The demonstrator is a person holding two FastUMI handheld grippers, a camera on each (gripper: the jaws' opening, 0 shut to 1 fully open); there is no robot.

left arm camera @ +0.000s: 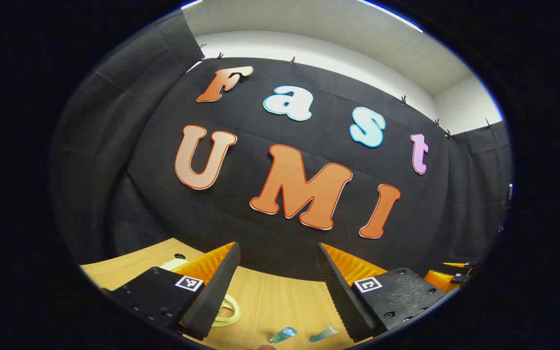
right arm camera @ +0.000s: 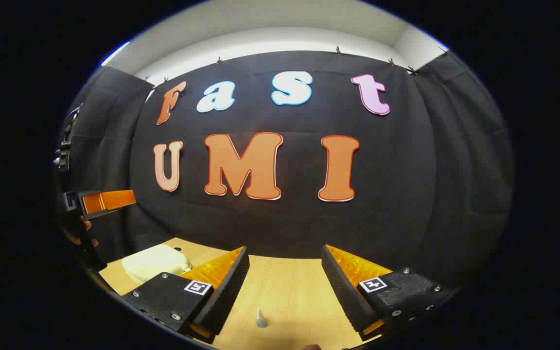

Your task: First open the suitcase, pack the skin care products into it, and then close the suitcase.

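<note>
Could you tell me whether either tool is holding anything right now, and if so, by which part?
Nothing is held. The left tool and the right tool are both open, with only the table showing between their fingers.

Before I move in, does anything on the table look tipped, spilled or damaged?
Nothing stands out. The cream suitcase sits flat and closed on the wooden table; two small bluish tubes lie ahead of the open left gripper. No spill shows.

In the right gripper view, the suitcase (right arm camera: 156, 261) lies on the table (right arm camera: 289, 287), left of a small bottle (right arm camera: 261, 318).
</note>
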